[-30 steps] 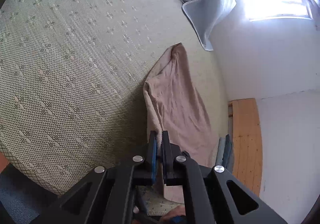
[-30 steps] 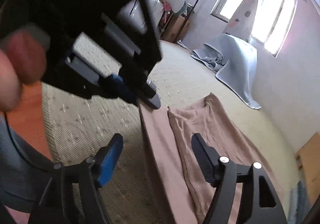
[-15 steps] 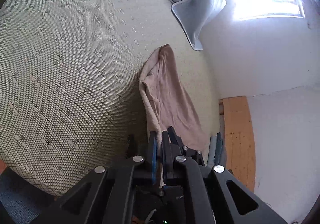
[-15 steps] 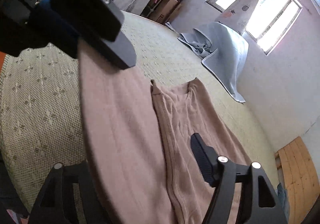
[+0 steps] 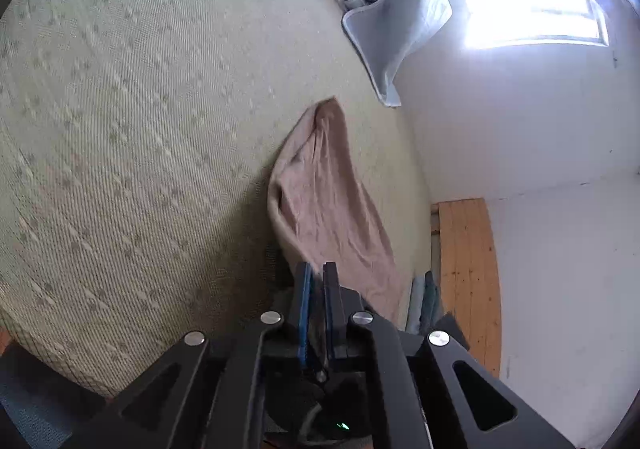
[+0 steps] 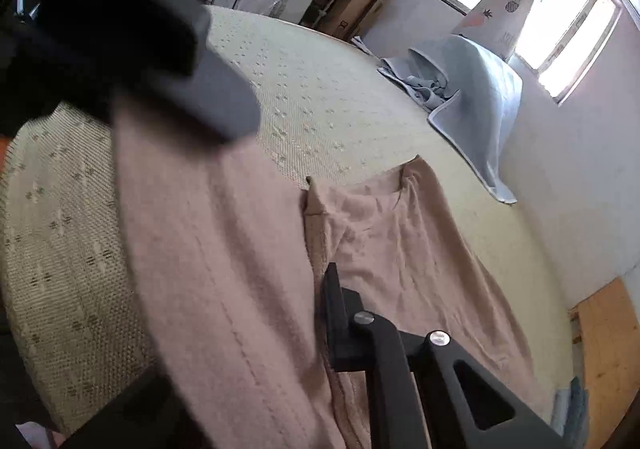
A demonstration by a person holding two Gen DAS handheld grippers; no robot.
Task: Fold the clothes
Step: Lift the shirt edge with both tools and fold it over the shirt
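Left gripper (image 5: 315, 281), jaws narrowed on the pink garment's (image 6: 420, 249) edge; right gripper's (image 6: 320, 309) jaws unclear. Carry the lifted panel squarely across the mattress (image 5: 140, 129).

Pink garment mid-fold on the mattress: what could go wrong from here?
The left gripper pinches only a thin edge of the pink garment, so it may slip out. The lifted flap hides the right gripper's left finger; it may close on extra layers. The garment's far end is bunched, so creases may get folded in.
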